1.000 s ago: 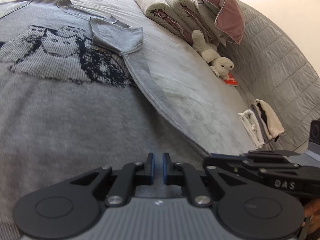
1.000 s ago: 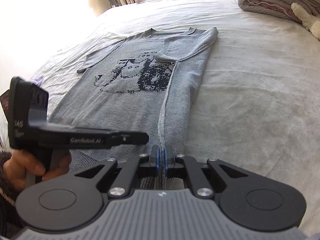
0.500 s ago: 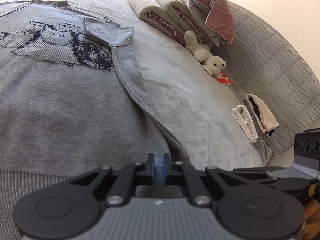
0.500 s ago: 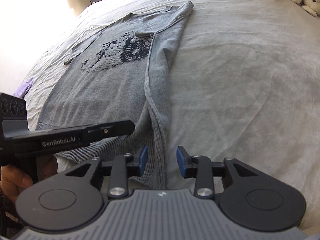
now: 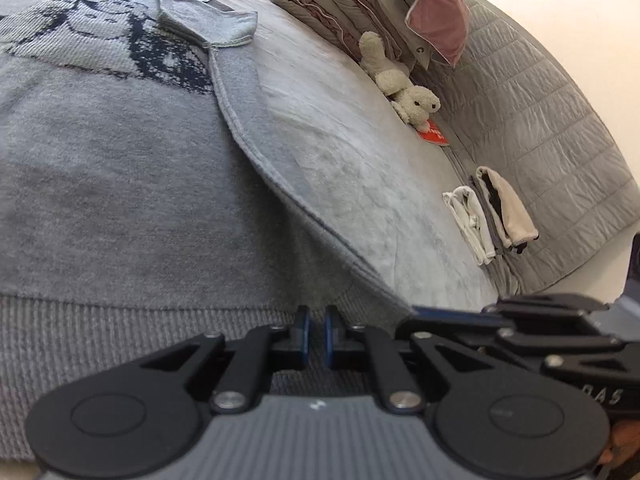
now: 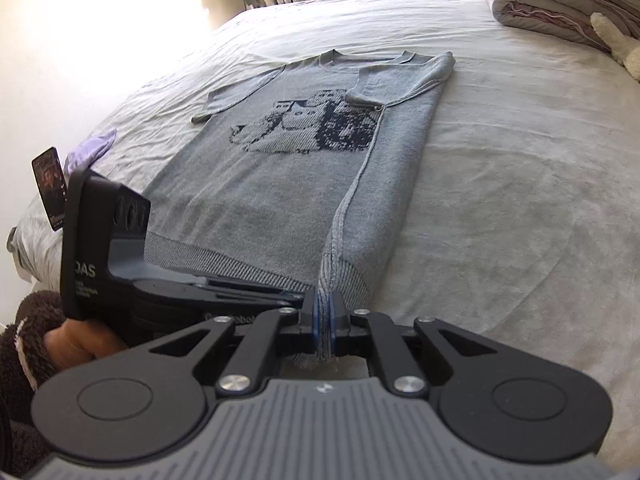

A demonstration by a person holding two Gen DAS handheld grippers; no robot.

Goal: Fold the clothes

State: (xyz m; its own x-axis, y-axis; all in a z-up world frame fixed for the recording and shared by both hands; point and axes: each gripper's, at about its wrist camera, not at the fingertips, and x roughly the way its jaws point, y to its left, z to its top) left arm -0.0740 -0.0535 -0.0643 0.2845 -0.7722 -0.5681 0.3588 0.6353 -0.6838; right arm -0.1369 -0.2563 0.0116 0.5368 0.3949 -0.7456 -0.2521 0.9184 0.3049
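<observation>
Right tongs (image 6: 323,322) pinch the sweater's (image 6: 280,184) folded hem edge, left tongs (image 5: 316,330) nearly pressed together alongside; garment's long axis runs away up the bed (image 6: 520,160).

Sweater (image 6: 280,184): grey knit cloth, matt, fine-ribbed at the hem, darker woven picture on the chest; bed sheet (image 6: 520,160) pale cloth, soft, slightly creased, faintly napped; my right tongs (image 6: 323,320): matt black plastic arms, blue pads, bright metal rivets, ribbed grey plastic body; my left tongs (image 5: 316,334) of the same make; plush toy (image 5: 404,92) cream, fuzzy pile; quilted cover (image 5: 540,120) grey, stitched, slight sheen; my sleeve (image 6: 24,344) brown, fleecy.
</observation>
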